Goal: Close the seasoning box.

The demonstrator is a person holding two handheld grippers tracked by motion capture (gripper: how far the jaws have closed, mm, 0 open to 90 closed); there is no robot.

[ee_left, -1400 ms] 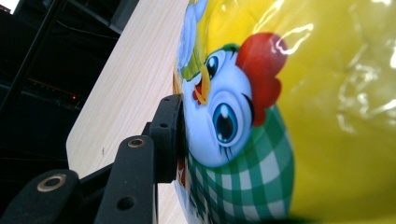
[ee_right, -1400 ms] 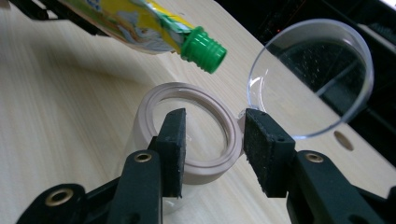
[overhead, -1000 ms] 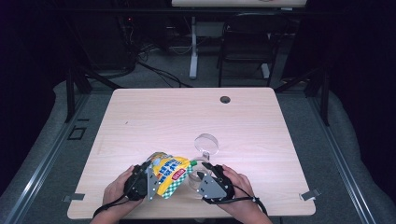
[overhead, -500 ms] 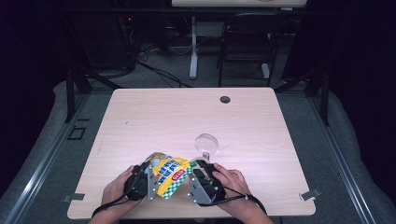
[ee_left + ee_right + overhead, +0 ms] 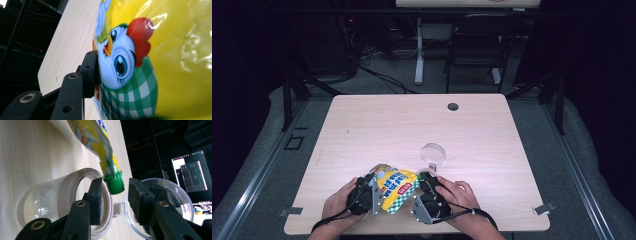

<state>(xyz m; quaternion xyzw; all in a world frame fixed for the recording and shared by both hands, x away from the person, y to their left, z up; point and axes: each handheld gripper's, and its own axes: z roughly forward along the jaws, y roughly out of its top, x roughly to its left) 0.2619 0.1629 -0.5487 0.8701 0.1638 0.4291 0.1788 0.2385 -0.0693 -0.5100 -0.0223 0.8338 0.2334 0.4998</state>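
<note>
Clear jar (image 5: 62, 202), perhaps hinged, beside pouch (image 5: 396, 186)

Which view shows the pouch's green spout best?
The right gripper view: the green spout sits sharp between the open right gripper, over the jar. The high view gives only a speck of it; the left gripper view shows the pouch body.

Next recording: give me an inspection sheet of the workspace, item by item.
Surface: light wooden table, round grommet hole near the far edge.
Job's things: yellow spouted pouch with a chicken print and green screw spout; clear jar, hinged lid open.
Clutter: nothing seen.
Grippers: left gripper clamps the pouch body; right gripper has jaws either side of the spout, just closing, pads not touching.
Cables: one trails from each gripper; more on the floor behind.
Surroundings: dark room, black chair, lit monitor.
</note>
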